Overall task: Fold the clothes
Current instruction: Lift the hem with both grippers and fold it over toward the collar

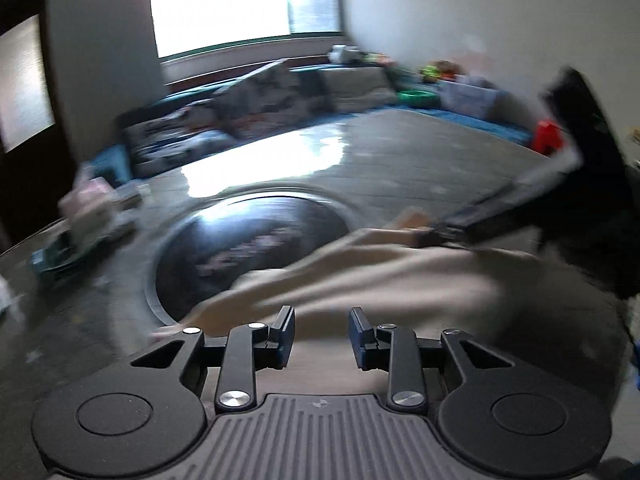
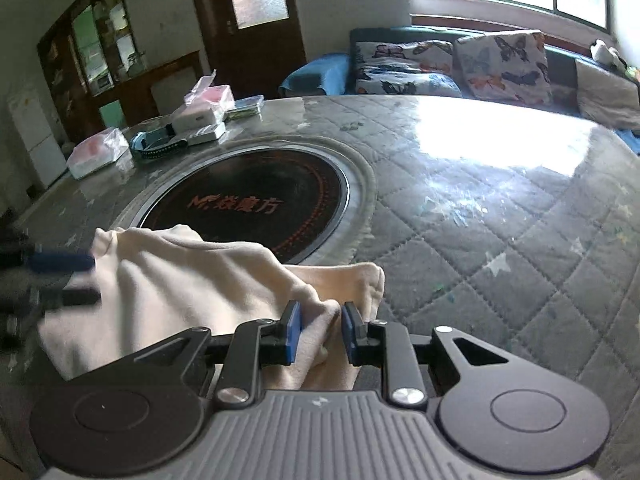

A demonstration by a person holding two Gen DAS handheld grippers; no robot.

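A cream garment (image 2: pixel 180 280) lies bunched on the near side of the table, partly over the round black hob plate (image 2: pixel 248 200). My right gripper (image 2: pixel 321 330) stands over the garment's right corner. A loose fold rises between its blue pads, which are apart and do not squeeze it. In the left wrist view the same cream garment (image 1: pixel 400 280) spreads under and beyond my left gripper (image 1: pixel 322 332), which is open with nothing between its pads. The right gripper (image 1: pixel 430 234) shows there blurred at the garment's far edge. The left gripper (image 2: pixel 80 280) appears blurred at the right wrist view's left edge.
The table (image 2: pixel 480 240) has a grey quilted cover under a glossy sheet. Boxes and plastic packets (image 2: pixel 192 116) sit at its far left. A sofa with butterfly cushions (image 2: pixel 440 64) stands behind it under the window. A red object (image 1: pixel 550 140) is at the far right.
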